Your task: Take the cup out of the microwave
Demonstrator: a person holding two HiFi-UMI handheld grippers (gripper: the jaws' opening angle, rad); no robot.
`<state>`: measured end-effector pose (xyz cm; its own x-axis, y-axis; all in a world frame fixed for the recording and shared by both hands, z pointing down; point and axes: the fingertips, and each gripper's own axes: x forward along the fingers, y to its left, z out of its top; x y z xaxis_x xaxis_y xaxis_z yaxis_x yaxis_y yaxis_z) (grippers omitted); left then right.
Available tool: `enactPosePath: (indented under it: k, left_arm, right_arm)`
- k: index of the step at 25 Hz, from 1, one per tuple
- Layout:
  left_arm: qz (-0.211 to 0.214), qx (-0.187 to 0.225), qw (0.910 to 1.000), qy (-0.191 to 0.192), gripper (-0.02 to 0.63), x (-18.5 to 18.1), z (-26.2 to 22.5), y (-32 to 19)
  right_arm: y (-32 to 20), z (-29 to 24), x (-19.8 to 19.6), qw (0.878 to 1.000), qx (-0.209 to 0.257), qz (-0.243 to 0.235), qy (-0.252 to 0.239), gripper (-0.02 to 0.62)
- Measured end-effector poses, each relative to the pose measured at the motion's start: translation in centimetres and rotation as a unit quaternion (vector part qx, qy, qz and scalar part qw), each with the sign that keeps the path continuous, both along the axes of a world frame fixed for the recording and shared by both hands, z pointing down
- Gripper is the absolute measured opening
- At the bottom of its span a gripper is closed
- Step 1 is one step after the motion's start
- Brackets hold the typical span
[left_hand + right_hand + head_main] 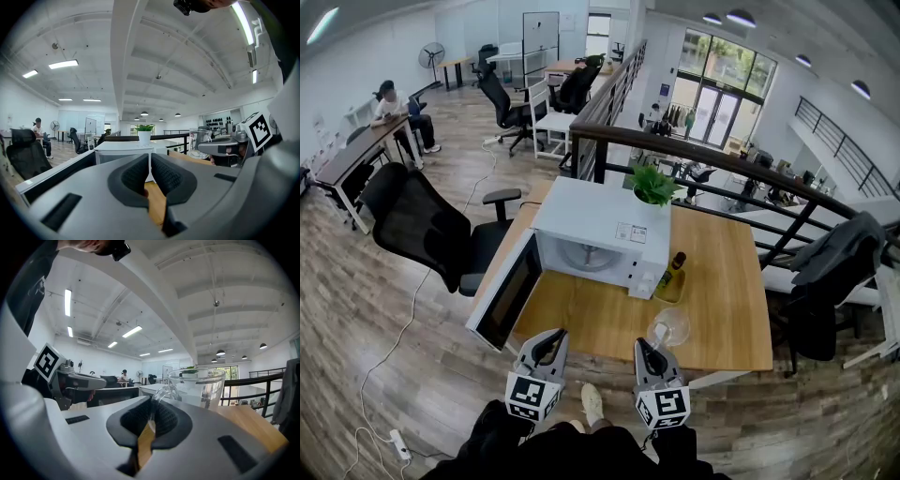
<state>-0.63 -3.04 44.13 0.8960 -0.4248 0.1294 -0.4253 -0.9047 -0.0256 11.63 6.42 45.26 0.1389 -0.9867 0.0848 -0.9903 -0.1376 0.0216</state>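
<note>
A clear glass cup (671, 326) with a handle hangs over the near right part of the wooden table (722, 281), outside the microwave. My right gripper (654, 349) is shut on its handle. In the right gripper view the cup (199, 385) stands upright just beyond the right gripper (152, 416), whose pads pinch the thin handle. The white microwave (600, 234) stands at the table's back left, its door (506, 295) swung open toward me. My left gripper (546, 345) hovers at the table's near edge; in its own view the left gripper (150, 176) is shut with nothing between the pads.
A potted plant (654, 184) sits on top of the microwave. A dark bottle (673, 272) stands by its right front corner. A black office chair (422, 225) is left of the table, a railing (722, 178) behind it, and a jacket-draped chair (834, 272) to the right.
</note>
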Motion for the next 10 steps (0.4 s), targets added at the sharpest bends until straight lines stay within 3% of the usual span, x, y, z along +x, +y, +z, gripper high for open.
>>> enactPosePath:
  k: [10]
  left_arm:
    - [-0.001, -0.004, 1.0, -0.001, 0.035, -0.46, -0.15, -0.12]
  right_arm:
    - [-0.27, -0.21, -0.66, 1.0, -0.002, -0.004, -0.001, 0.018]
